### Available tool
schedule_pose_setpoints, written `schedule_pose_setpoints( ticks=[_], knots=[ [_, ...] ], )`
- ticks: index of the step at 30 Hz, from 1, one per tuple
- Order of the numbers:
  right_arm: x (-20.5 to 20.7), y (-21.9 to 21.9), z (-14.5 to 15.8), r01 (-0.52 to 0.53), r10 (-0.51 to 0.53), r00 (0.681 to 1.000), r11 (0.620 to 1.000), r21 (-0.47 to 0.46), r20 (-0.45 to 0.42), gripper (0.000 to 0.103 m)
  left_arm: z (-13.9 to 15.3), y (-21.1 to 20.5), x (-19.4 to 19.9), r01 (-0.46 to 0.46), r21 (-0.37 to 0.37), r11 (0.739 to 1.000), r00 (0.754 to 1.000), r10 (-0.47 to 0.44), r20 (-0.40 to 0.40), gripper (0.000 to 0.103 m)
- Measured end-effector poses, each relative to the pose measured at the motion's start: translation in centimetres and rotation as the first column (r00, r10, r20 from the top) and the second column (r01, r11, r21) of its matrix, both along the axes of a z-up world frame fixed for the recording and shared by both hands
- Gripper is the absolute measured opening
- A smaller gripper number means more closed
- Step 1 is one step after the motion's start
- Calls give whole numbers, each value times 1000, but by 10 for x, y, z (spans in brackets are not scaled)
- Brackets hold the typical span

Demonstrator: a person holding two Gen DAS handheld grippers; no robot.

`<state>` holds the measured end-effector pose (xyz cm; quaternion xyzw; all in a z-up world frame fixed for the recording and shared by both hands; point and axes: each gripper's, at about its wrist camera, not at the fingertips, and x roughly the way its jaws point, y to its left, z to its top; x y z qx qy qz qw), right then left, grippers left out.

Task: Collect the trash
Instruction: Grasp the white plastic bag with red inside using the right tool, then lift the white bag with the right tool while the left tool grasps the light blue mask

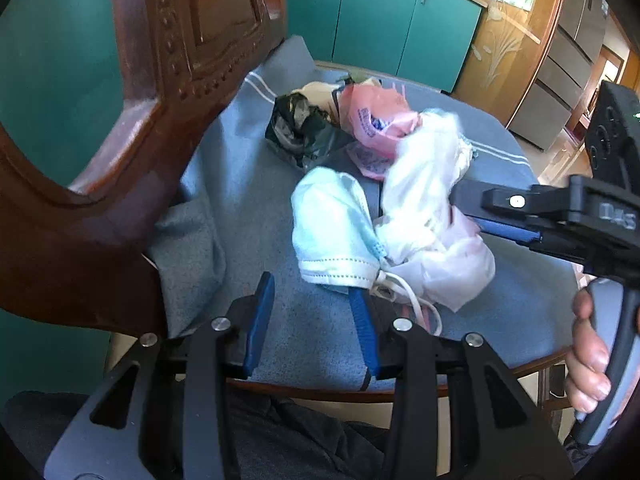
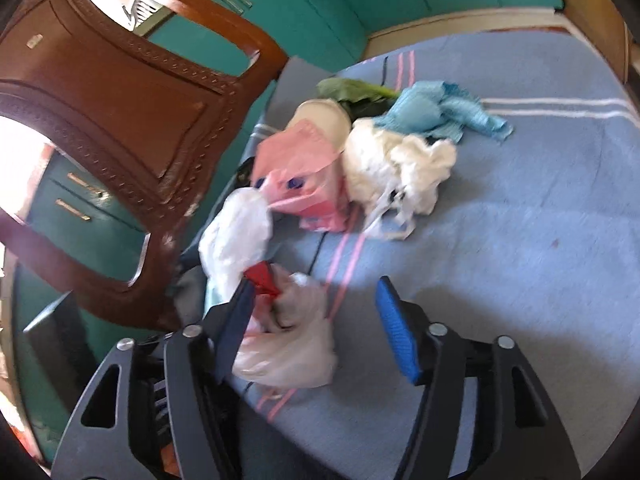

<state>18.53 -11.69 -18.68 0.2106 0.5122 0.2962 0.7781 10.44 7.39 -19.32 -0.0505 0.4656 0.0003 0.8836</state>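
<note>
Trash lies on a chair seat covered with a blue towel (image 1: 256, 216). A white plastic bag (image 1: 424, 200) lies in the middle, with a face mask (image 1: 332, 224) beside it, a pink bag (image 1: 376, 120) and a black bag (image 1: 300, 128) behind. My left gripper (image 1: 316, 324) is open, its right finger under the mask's edge. My right gripper (image 2: 320, 316) is open around the white plastic bag (image 2: 288, 344), its left finger touching the bag. It enters the left wrist view from the right (image 1: 500, 216). A crumpled white bag (image 2: 396, 164) and blue cloth (image 2: 436, 112) lie further off.
The carved wooden chair back (image 1: 172, 92) rises at the left of the seat (image 2: 120, 132). Teal cabinets (image 1: 380, 20) stand behind. A green leaf (image 2: 352, 90) lies at the pile's far side. The blue towel (image 2: 520, 220) is bare to the right.
</note>
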Motion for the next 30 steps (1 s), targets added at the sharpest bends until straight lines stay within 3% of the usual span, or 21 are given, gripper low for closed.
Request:
schedule_pose_setpoints(
  ticks=[5,6,7,8,10,11,12,14,16,18,21,22,26,28,29,30],
  knots=[
    [1,17,-12,-49,52,997,998,45,-58,66,-8,-3,1,3,-7,1000,1000,-3,-18,40],
    [0,17,-14,-54,57,996,997,55,-62,60,-9,-3,1,3,-6,1000,1000,-3,-21,40],
    [-1,18,-14,-66,70,996,995,69,-59,33,-9,-2,1,0,-8,1000,1000,0,-22,40],
    [-2,18,-12,-80,84,995,994,68,-50,25,-9,-1,0,-1,-11,1000,1000,1,-21,40],
    [-7,13,3,-67,68,997,998,-16,29,21,-5,1,-1,-2,-22,1000,1000,1,-13,40],
    [-11,10,14,-51,59,994,994,-92,92,21,-1,2,-2,-1,-30,1000,1000,1,-2,40],
    [-20,7,33,-25,72,977,974,-226,203,21,1,3,-2,1,-35,999,1000,0,7,40],
    [-33,9,48,-23,152,939,922,-385,308,21,12,5,-3,15,-75,997,999,-12,37,46],
    [-48,11,51,-50,271,895,850,-525,354,21,19,4,0,34,-133,991,998,-27,53,64],
    [-55,9,41,-100,339,880,818,-567,334,21,27,2,3,52,-204,978,997,-39,67,70],
    [-61,3,23,-136,364,881,806,-576,302,21,38,-7,7,89,-281,956,994,-69,81,82],
    [-63,4,20,-140,367,879,810,-570,305,21,40,-12,9,96,-289,952,994,-75,83,87],
    [-68,2,16,-136,359,876,825,-549,323,22,41,-38,19,150,-294,944,988,-135,71,87],
    [-69,1,15,-135,351,877,834,-535,326,22,38,-53,23,181,-251,951,983,-166,80,75],
    [-68,1,15,-133,341,882,843,-522,325,22,32,-61,27,195,-216,957,981,-187,56,44],
    [-67,0,14,-133,331,887,851,-509,322,22,26,-62,32,199,-214,956,980,-197,31,20]
  ],
)
